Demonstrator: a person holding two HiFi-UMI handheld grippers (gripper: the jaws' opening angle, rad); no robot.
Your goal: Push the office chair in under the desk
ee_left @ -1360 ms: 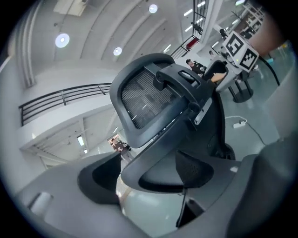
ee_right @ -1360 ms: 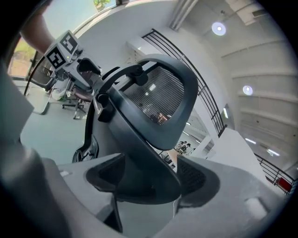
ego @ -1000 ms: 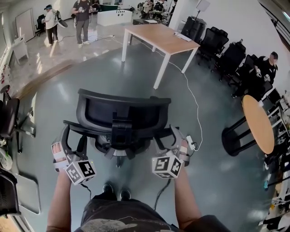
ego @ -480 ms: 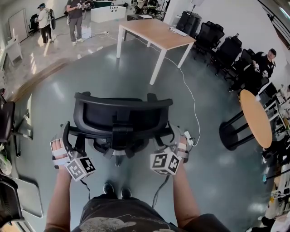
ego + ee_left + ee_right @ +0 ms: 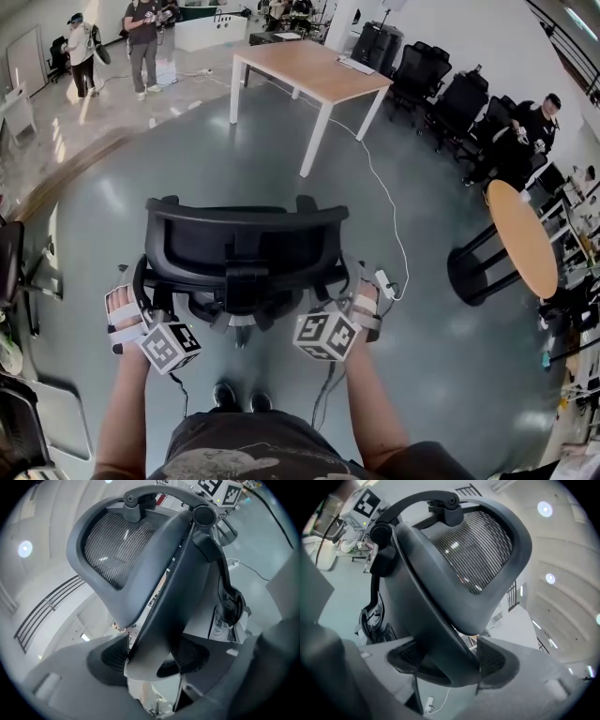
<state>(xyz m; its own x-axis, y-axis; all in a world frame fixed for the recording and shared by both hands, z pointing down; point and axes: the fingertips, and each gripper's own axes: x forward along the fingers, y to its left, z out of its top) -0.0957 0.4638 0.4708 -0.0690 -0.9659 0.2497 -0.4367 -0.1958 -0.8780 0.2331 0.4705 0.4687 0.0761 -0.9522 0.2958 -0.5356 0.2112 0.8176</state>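
Head view: office chair [image 5: 239, 234] stands on bare floor at 12 o'clock from the person, with its back facing them. The counter [image 5: 309, 70] sits at about 12 to 1 o'clock beyond it, well apart, so no part of the chair is under it yet. Left tool [image 5: 142, 289] is at the chair's 8 o'clock and right tool [image 5: 345, 281] at its 4 o'clock, both on the lower back frame. A cable [image 5: 389, 206] runs over the floor at 2 o'clock, ending in a power strip [image 5: 386, 284] just beside the right tool. A round table [image 5: 520, 244] stands at 3 o'clock, clear of the path.

Left gripper view: a dark frame bar [image 5: 173, 588] runs down between the jaws. They have just been closing, and the pads [image 5: 110, 656] now look pressed on the bar from both sides. The mesh back [image 5: 117, 545] is at 11 o'clock above.

Right gripper view: same picture mirrored. The frame's side bar [image 5: 436, 634] fills the gap and both jaws are clamped on it.

Step, as I read it: two-sided grip is taken, and the push itself has most of its way to go. Next move likely calls for rolling the chair toward 12 to 1 o'clock, lining the seat up with the counter's open side between the legs. Both tools should push evenly so the castors don't swing it off line. Watch the cable at 2 o'clock; a castor could catch on it.
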